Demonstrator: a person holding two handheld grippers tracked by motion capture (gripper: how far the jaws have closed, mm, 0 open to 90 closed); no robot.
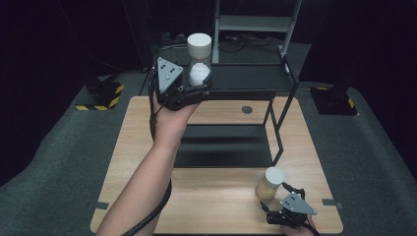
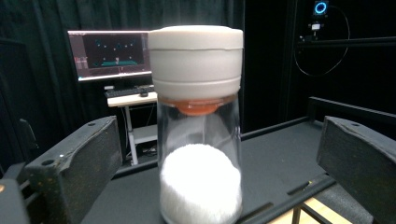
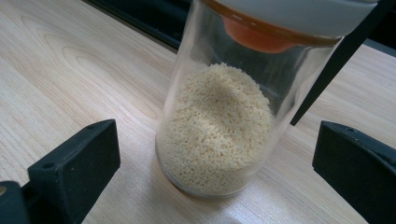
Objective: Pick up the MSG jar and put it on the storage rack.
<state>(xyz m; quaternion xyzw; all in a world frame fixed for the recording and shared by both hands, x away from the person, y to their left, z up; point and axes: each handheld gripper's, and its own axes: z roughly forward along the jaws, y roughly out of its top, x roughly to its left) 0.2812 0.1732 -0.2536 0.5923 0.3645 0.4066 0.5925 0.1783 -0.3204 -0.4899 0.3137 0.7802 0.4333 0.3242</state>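
Both tools stand with jaws spread and nothing clamped: your left gripper [image 1: 196,88] has its jaws apart on either side of the clear glass jar of white powder with a thick white lid [image 1: 199,59], which stands upright on the top tier of the black metal shelf rack [image 1: 255,78], pads clear of the glass; your right gripper [image 1: 287,196] is likewise released around the clear glass jar of pale yellow grains with a white lid [image 1: 270,183], upright on the light wooden table [image 1: 221,206] near its front right corner; both jars look rigid, smooth and breakable, roughly half full, so probably fairly light but slippery; take each on the straight glass wall below the orange seal, not on the lid, which might come loose; squeeze gently; the rack's slanted black strut [image 3: 336,70] crosses just behind the grain jar, so lift it straight up before moving towards the lower shelf [image 1: 223,147]; the powder jar sits close to the shelf's front edge, where a nudge could tip it off.
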